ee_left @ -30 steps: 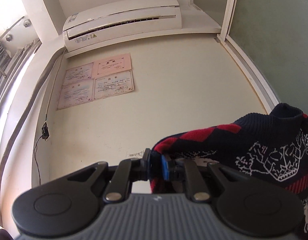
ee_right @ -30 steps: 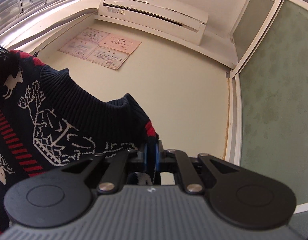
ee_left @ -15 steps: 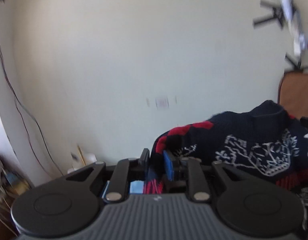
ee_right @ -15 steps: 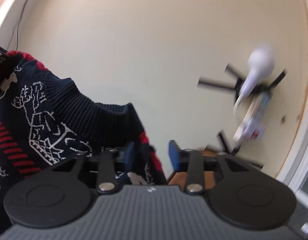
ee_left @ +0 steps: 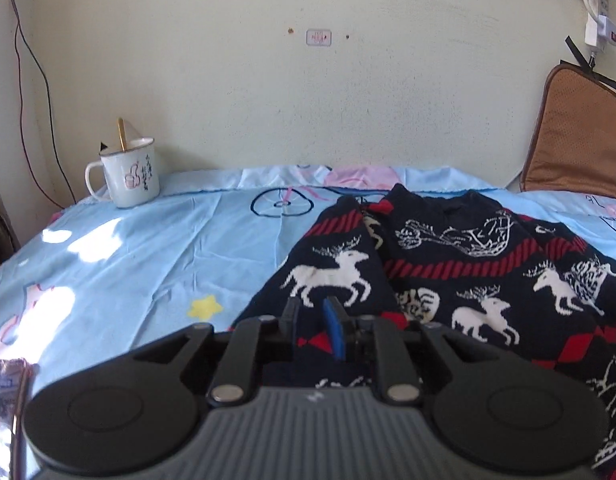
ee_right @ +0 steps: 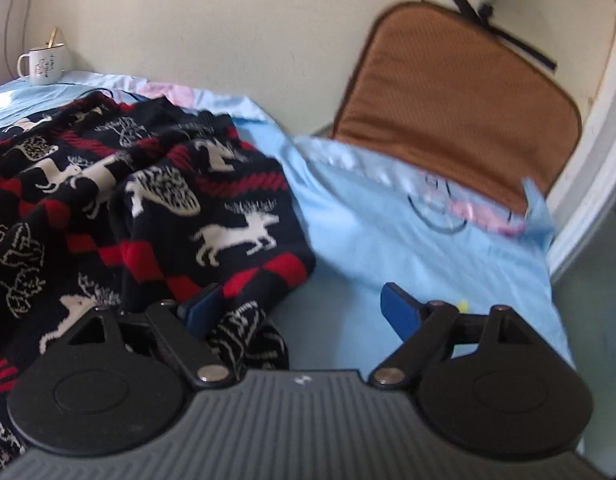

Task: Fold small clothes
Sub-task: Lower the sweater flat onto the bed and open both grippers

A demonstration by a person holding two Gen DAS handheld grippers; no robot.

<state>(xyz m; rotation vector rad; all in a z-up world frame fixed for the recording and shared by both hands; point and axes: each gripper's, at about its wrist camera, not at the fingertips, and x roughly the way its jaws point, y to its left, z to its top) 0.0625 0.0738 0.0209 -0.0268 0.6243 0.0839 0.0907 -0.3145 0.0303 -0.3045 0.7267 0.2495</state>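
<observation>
You've brought the sweater [ee_left: 459, 276] down from in front of the wall, and now it lies spread on the blue sheet [ee_left: 168, 256], collar toward the wall, its right half rumpled. Your right gripper [ee_right: 304, 304] has just been opening: its jaws stand wide, the sleeve edge lies loose by the left finger, nothing pinched. Your left gripper [ee_left: 313, 326] is nearly pressed together, still nipping a thin bit of the knit at the near sleeve. So the laying-out looks done; smoothing and the first fold likely come next.

White mug [ee_left: 128, 179], brown cushion [ee_left: 575, 144], perhaps a spoon [ee_left: 120, 135] inside.
</observation>
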